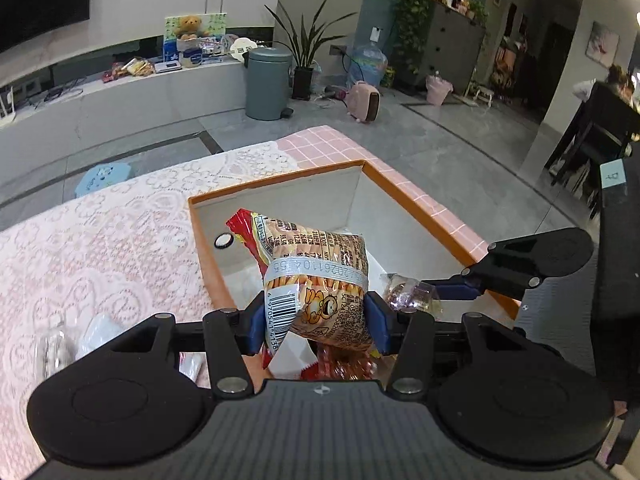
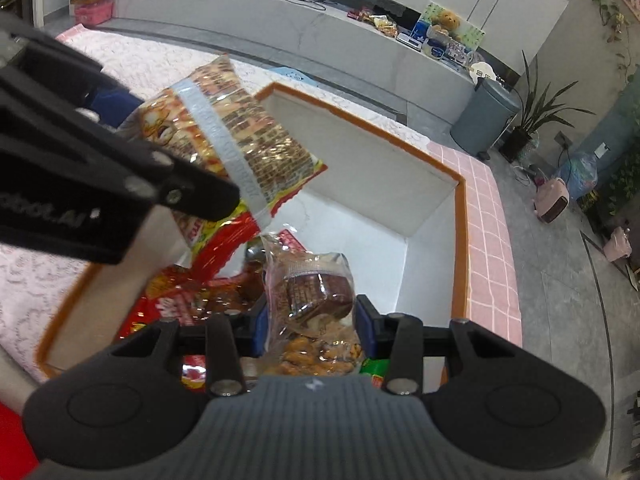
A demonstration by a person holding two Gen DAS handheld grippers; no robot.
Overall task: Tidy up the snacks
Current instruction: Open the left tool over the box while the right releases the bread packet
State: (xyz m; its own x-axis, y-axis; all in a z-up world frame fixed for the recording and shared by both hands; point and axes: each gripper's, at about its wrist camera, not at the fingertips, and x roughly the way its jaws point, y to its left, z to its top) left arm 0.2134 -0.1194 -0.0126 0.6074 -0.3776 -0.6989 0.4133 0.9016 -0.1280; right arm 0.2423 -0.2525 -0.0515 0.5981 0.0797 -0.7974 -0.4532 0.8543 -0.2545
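Left gripper point(image 1: 316, 322) is clamped on a stick-snack packet point(image 1: 320, 276) — blue pads point(image 1: 256, 326) pressing both sides of the bag, jaws about half apart, the barcode end nearest the camera. The packet hangs over the orange-rimmed box point(image 1: 276, 178), just inside its near left wall. Right gripper point(image 2: 312, 320) grips a clear packet of brown wrapped sweets point(image 2: 316, 284) between narrower jaws, held over the box's near end. Under both bags — red and yellow snack packets point(image 2: 192, 300) piled on the white floor of the box, with a green packet point(image 2: 374, 368) peeping out beside the right finger. From the right side the left gripper's bag tilts up over the box's left wall, its top corner in the air. The box sits on a table with a pink lace cloth point(image 1: 100, 240); pink checked cloth point(image 1: 320, 144) shows at the far corner. Beyond the table, a grey pedal bin point(image 1: 267, 84) stands on the floor beside a potted plant point(image 1: 306, 52).
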